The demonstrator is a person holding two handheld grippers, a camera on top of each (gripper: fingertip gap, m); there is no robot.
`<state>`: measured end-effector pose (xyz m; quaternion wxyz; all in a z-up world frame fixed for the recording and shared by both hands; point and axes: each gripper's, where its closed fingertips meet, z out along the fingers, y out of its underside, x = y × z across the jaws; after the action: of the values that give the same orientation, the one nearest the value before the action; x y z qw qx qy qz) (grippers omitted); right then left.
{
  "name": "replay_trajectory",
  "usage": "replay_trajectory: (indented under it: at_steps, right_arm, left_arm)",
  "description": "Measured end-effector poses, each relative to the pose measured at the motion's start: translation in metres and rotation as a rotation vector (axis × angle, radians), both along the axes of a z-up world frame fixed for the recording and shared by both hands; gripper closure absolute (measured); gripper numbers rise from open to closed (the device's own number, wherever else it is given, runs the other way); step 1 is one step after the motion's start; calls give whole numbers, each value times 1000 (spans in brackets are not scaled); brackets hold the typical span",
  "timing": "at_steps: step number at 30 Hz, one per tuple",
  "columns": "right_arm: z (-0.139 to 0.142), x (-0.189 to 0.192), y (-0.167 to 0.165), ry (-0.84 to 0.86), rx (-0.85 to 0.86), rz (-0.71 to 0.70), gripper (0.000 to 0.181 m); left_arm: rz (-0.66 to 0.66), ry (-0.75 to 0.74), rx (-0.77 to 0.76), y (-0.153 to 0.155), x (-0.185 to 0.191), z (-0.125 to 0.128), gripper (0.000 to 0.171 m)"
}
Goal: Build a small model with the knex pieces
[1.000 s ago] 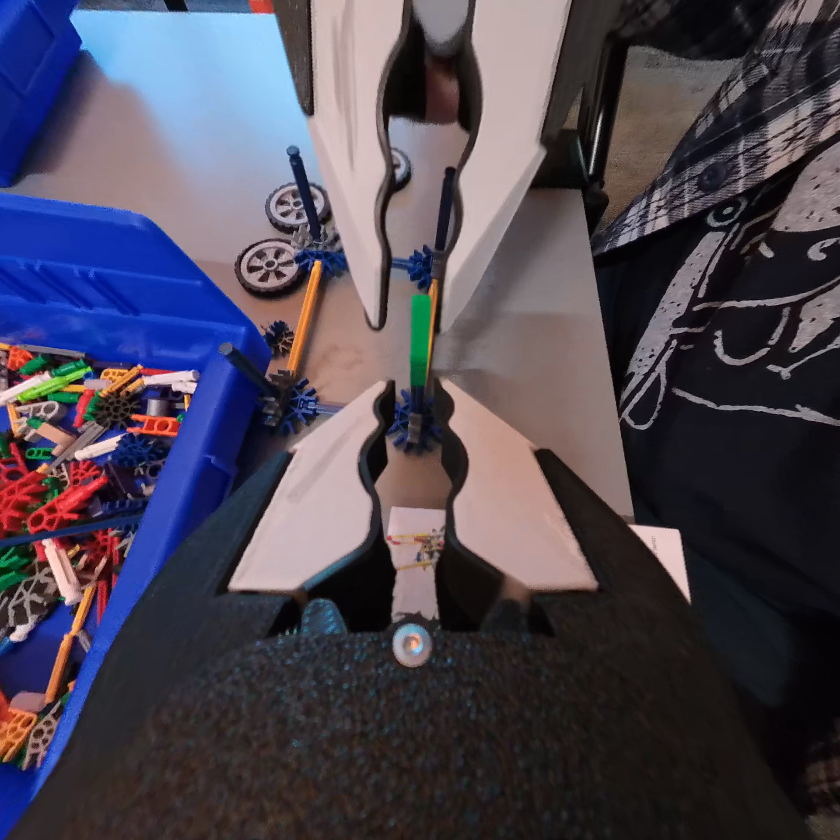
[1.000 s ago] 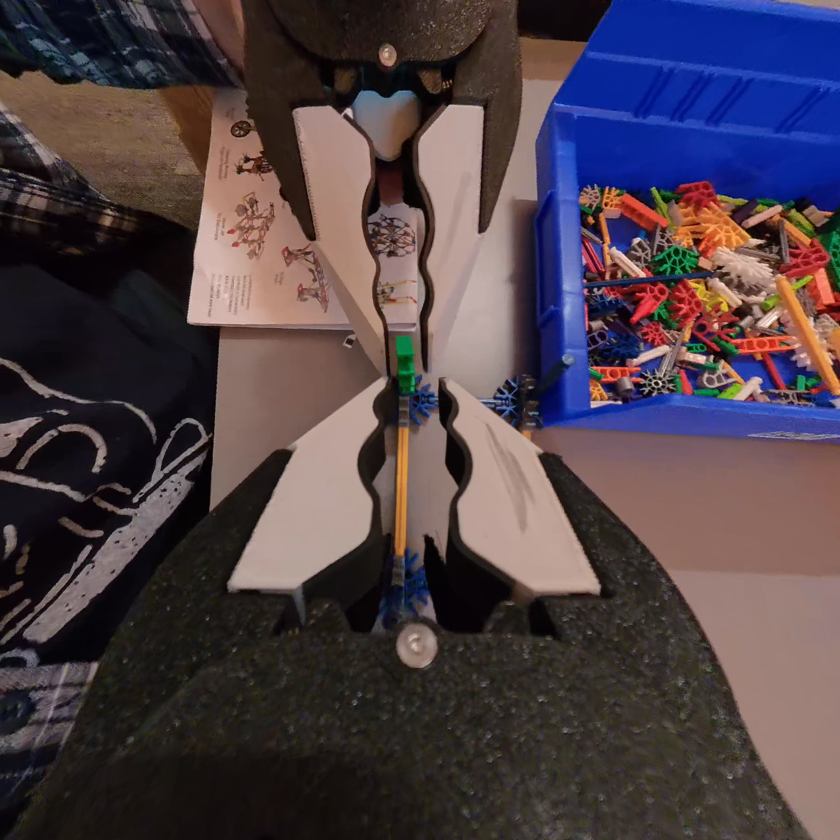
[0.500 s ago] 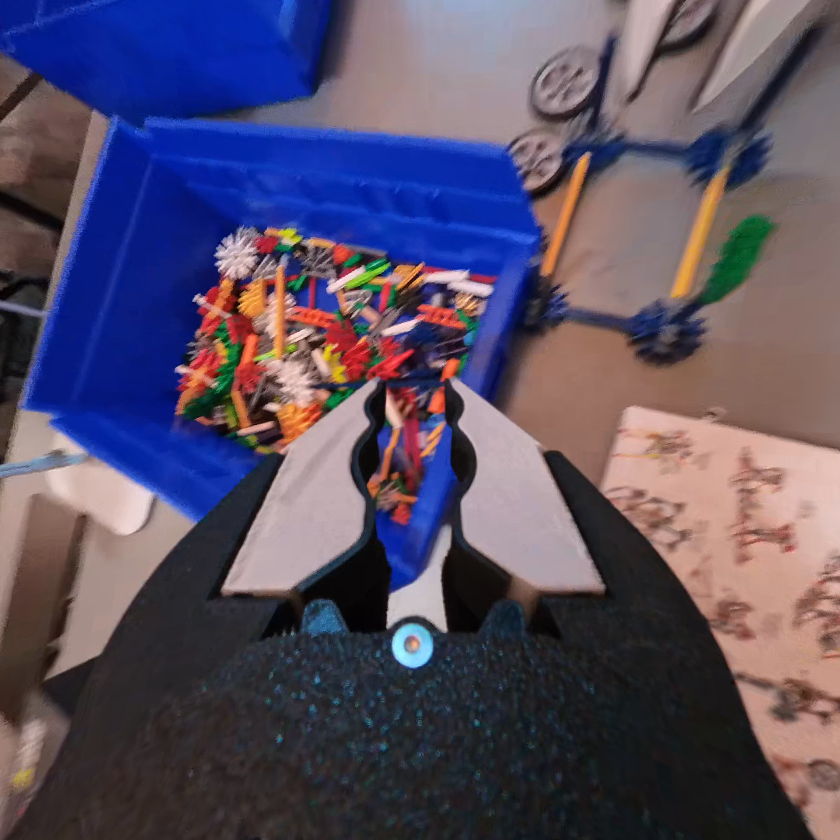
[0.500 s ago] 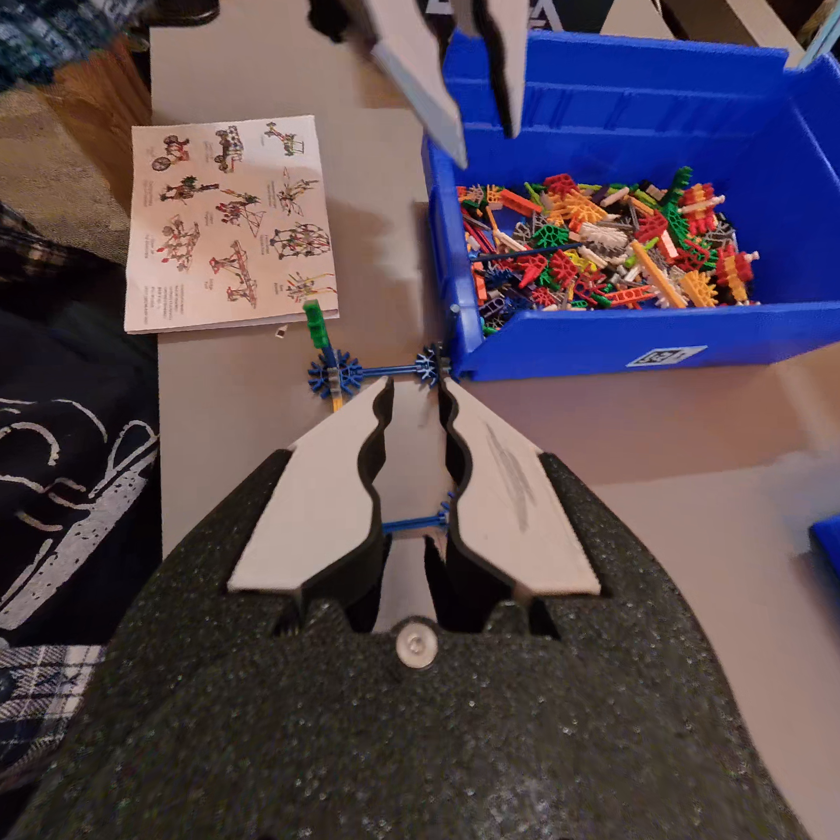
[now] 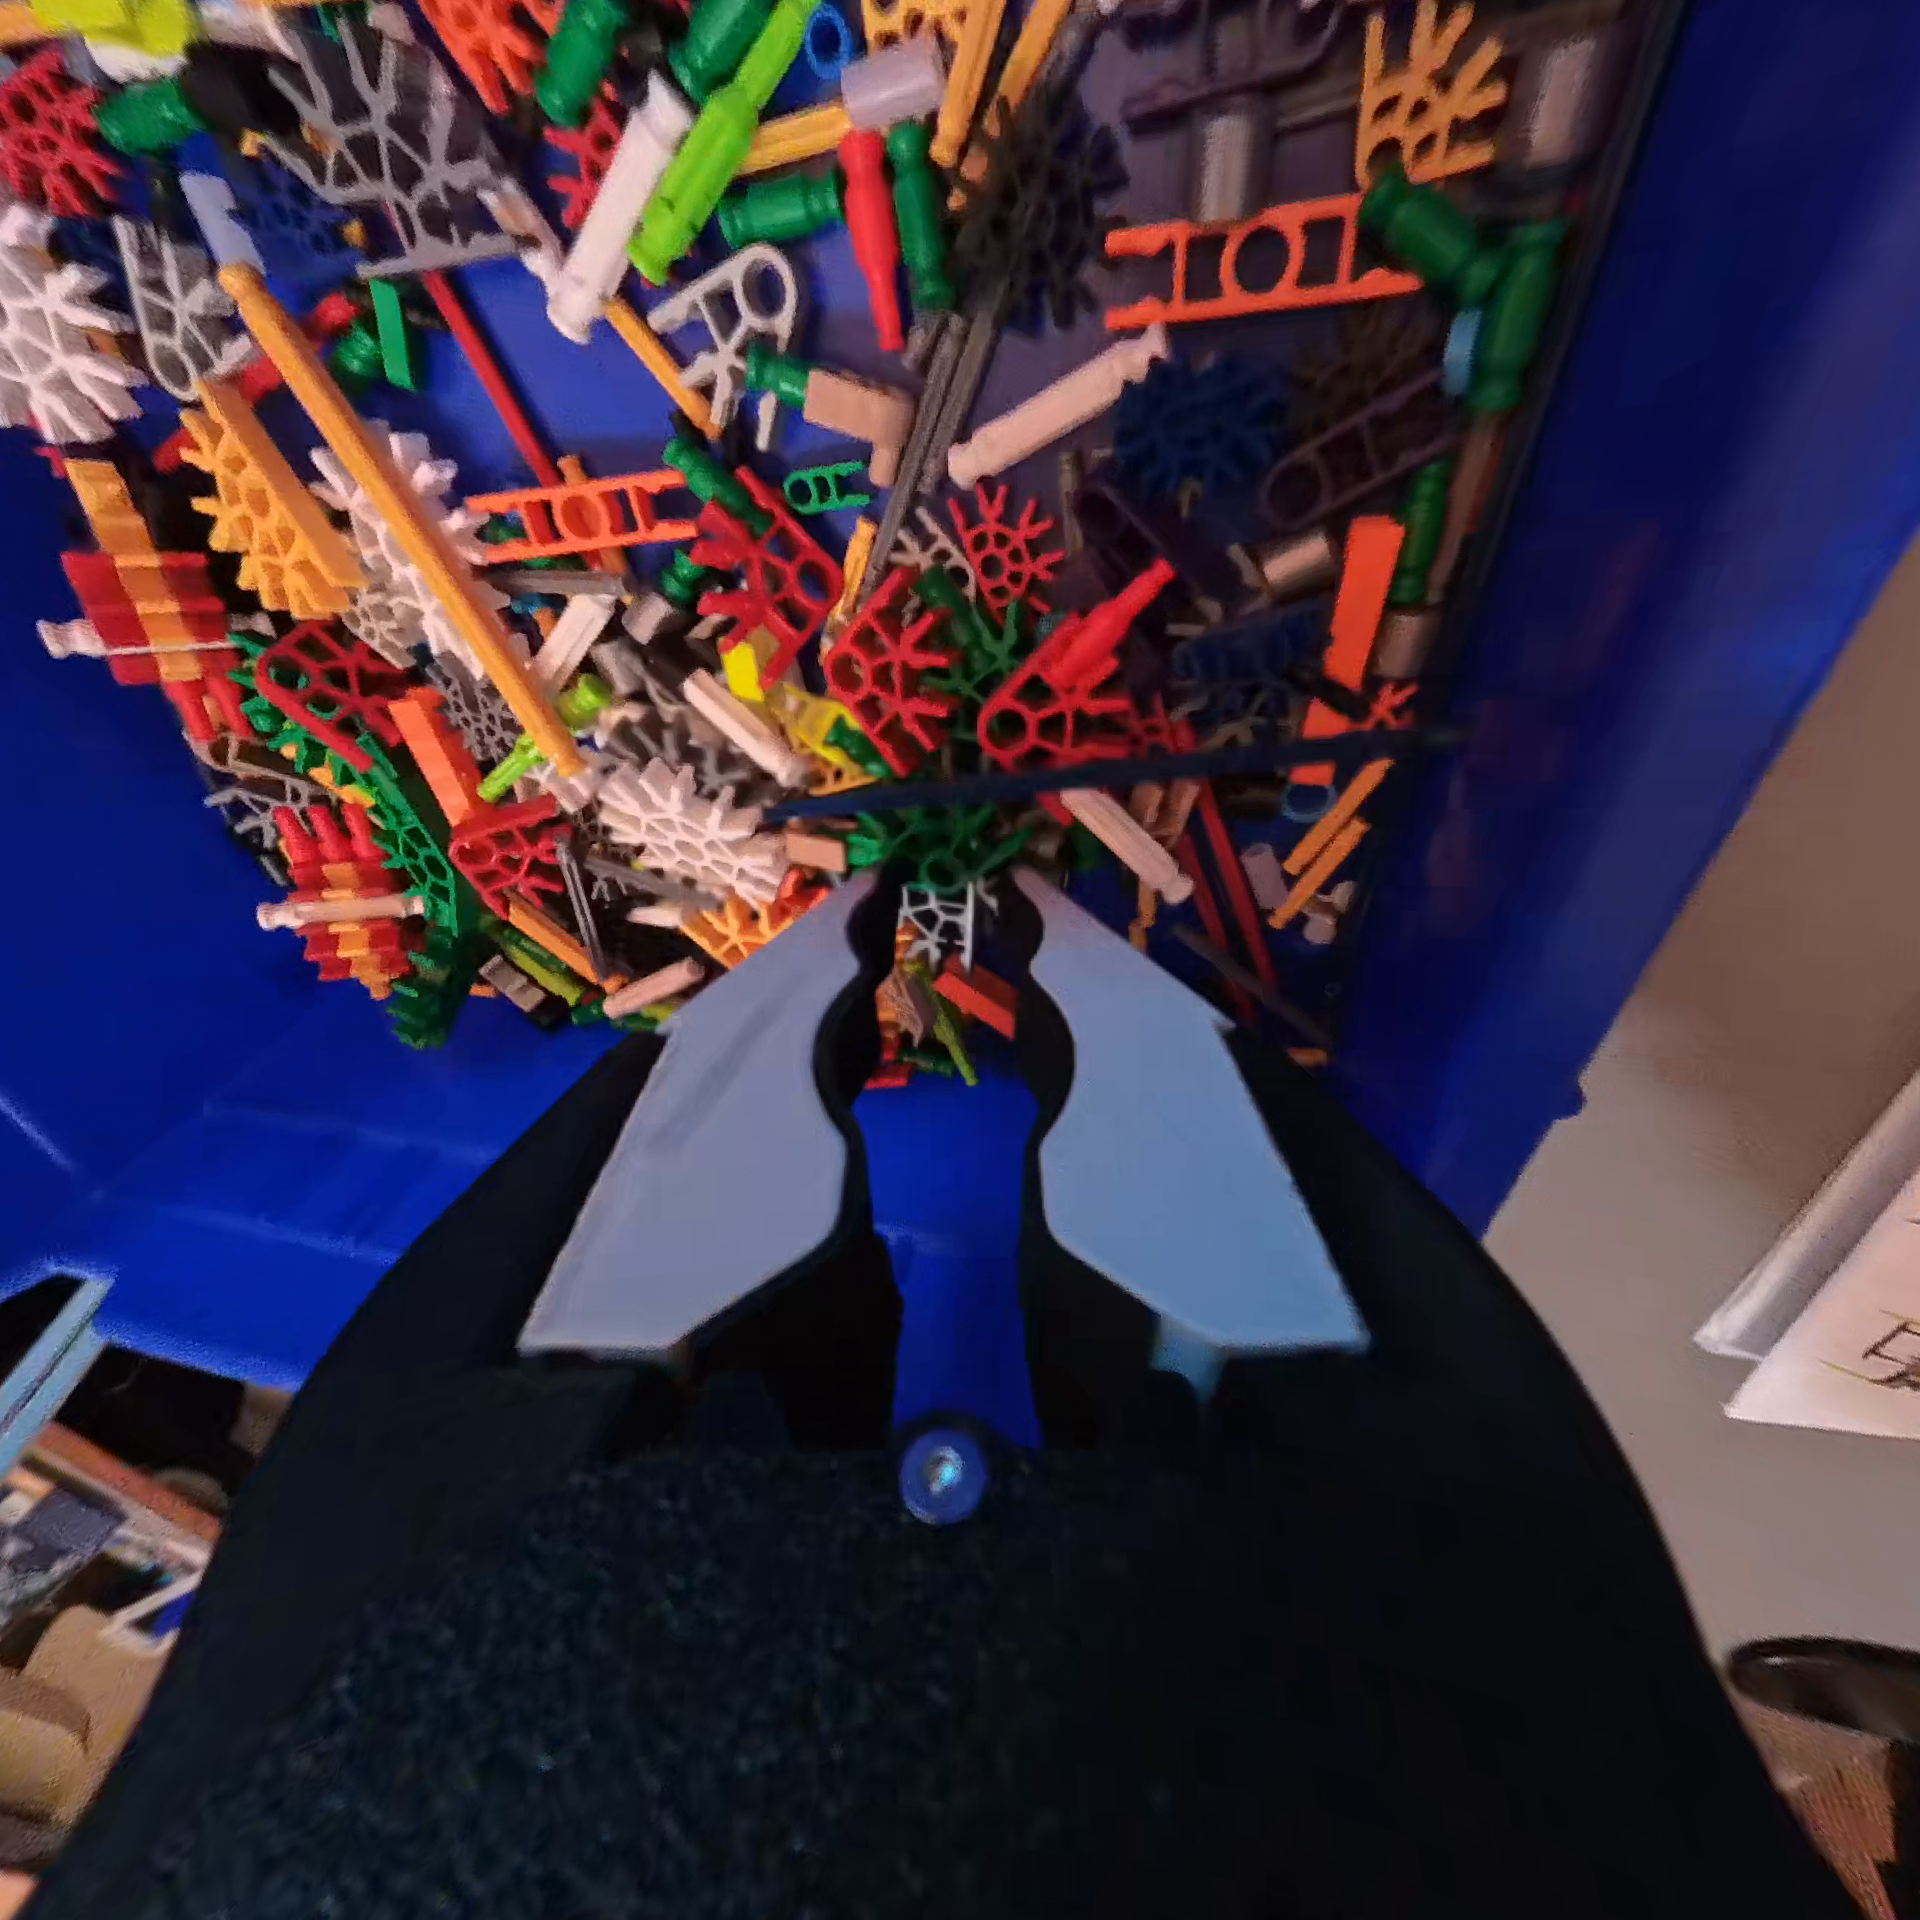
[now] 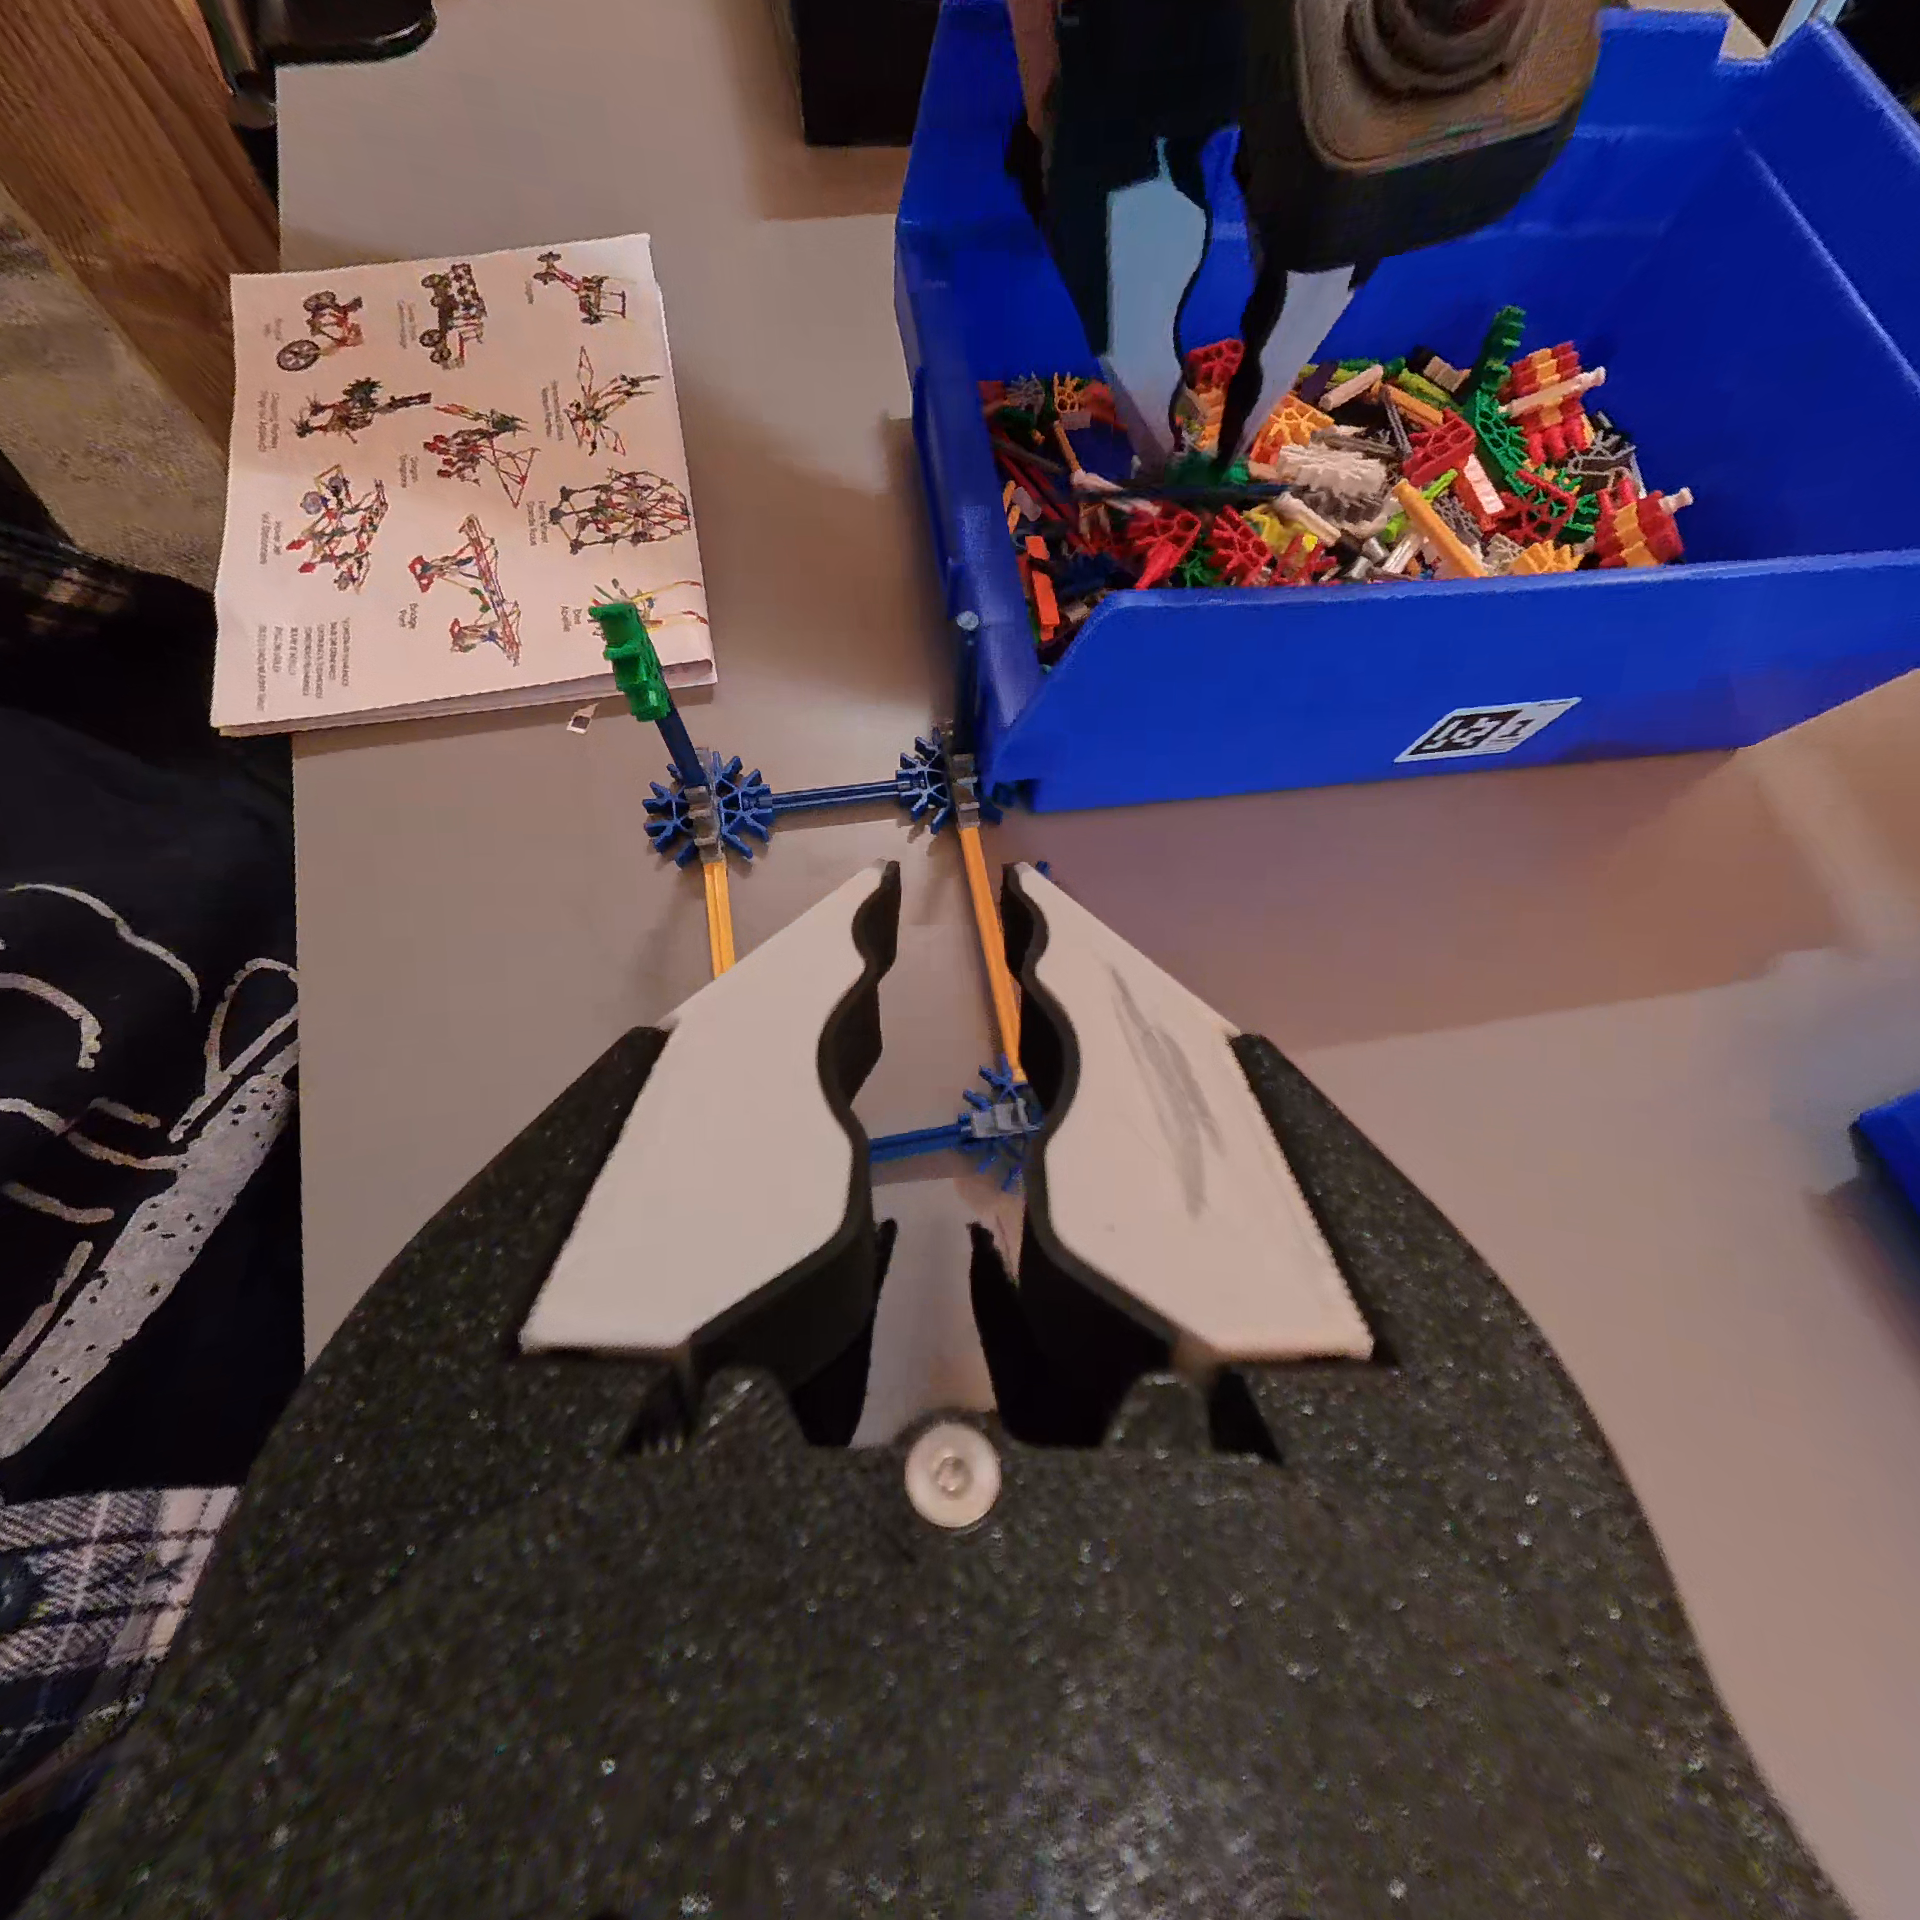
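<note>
My left gripper [image 5: 945, 891] is open and low inside the blue bin [image 5: 208, 1039], its tips at the pile of coloured rods and connectors [image 5: 727, 520]. A grey lattice connector [image 5: 940, 920] and a green connector [image 5: 935, 842] lie right at the tips. It also shows in the right wrist view [image 6: 1195, 436], reaching down into the bin [image 6: 1351, 644]. My right gripper [image 6: 951, 878] is open above a square frame of blue connectors [image 6: 707, 810] and yellow rods [image 6: 987, 966] on the table. One yellow rod runs between its fingers. A green piece [image 6: 629, 660] sticks up from the frame's far left corner.
An instruction booklet [image 6: 447, 478] lies left of the bin and also shows in the left wrist view [image 5: 1849, 1299]. A person's dark printed shirt [image 6: 125, 1039] is at the table's left edge. A corner of a second blue bin [image 6: 1891, 1143] shows at the right. The grey table [image 6: 1455, 935]. The tips of one gripper are about 20 cm away from the tips of the other.
My left gripper left the green piece on the frame, swung over to the bin and dropped down onto the pile. My right gripper drew back from the frame, which now lies on the table.
</note>
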<state>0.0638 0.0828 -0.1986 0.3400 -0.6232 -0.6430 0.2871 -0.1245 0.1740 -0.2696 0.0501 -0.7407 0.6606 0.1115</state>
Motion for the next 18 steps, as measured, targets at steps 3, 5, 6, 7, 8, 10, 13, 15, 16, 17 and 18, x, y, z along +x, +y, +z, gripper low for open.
replay_trajectory:
  at_steps: [3,5,6,7,8,10,13,15,16,17,18]
  right_arm:
    - [3,0,0,9,6,4,162]
    - [3,1,0,11,10,5,162]
    - [4,1,0,11,12,5,162]
    - [4,1,0,12,15,5,162]
    - [5,1,-1,15,15,6,162]
    - [6,1,-1,18,17,7,162]
    - [7,1,-1,22,20,8,162]
    - [7,1,-1,24,23,6,162]
    - [7,1,0,25,24,4,162]
    - [7,2,0,26,24,2,162]
    - [7,2,1,27,23,0,162]
  left_arm:
    - [-1,0,-7,6,1,0,150]
    - [8,-2,-24,7,1,-2,144]
    - [12,-3,-34,6,0,-3,144]
    - [9,-2,-31,7,0,-2,144]
    - [-9,-5,-22,8,1,-2,145]
    - [-13,-22,-11,8,4,-2,146]
    - [-22,-55,20,13,8,0,161]
    - [-27,-50,27,12,8,-1,171]
    - [-39,-48,42,13,8,-1,171]
    - [-36,-60,42,11,10,-1,171]
    - [-31,-72,50,11,11,0,171]
